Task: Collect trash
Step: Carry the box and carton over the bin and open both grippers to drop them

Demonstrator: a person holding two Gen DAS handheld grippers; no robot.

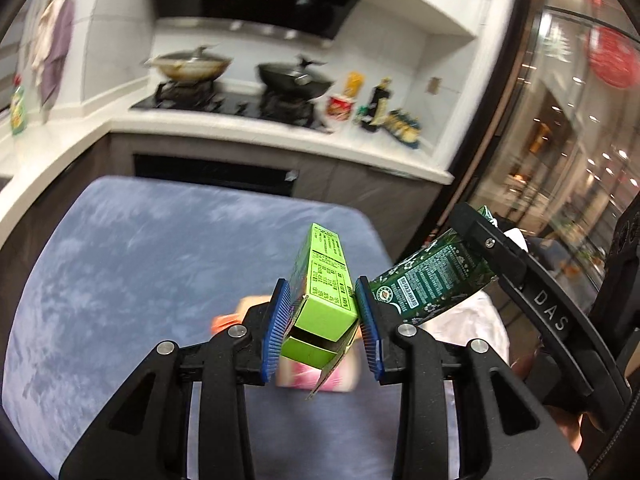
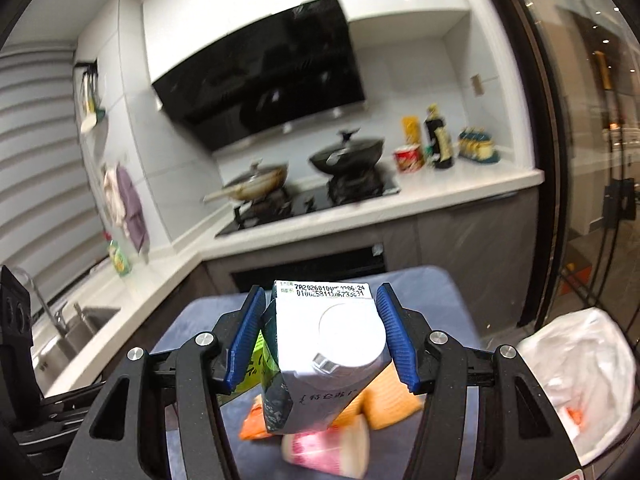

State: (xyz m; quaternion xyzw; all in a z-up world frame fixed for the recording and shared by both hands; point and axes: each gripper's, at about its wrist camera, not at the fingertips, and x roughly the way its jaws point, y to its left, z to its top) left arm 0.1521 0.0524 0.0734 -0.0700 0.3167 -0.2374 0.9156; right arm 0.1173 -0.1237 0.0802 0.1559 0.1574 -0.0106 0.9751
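the blue cloth table (image 1: pixel 120 264) in the middle of the kitchen is serving as the collecting spot, and a white plastic bag (image 2: pixel 576 384) is sitting open just off its right edge, likely waiting for the rubbish. a pink cup (image 2: pixel 328 450) and an orange wrapper (image 2: pixel 390 402) are lying on the near part of the cloth, not yet gathered. above them the right gripper (image 2: pixel 320 338) is holding a dark green carton (image 2: pixel 316 360) by its sides, cap end towards the camera, jaws about half apart and pressing on it. the left gripper (image 1: pixel 320 330) is clamping a lime green box (image 1: pixel 320 296), jaws narrower, one end flap hanging open. both items are looking lifted clear, probably for carrying to the bag.
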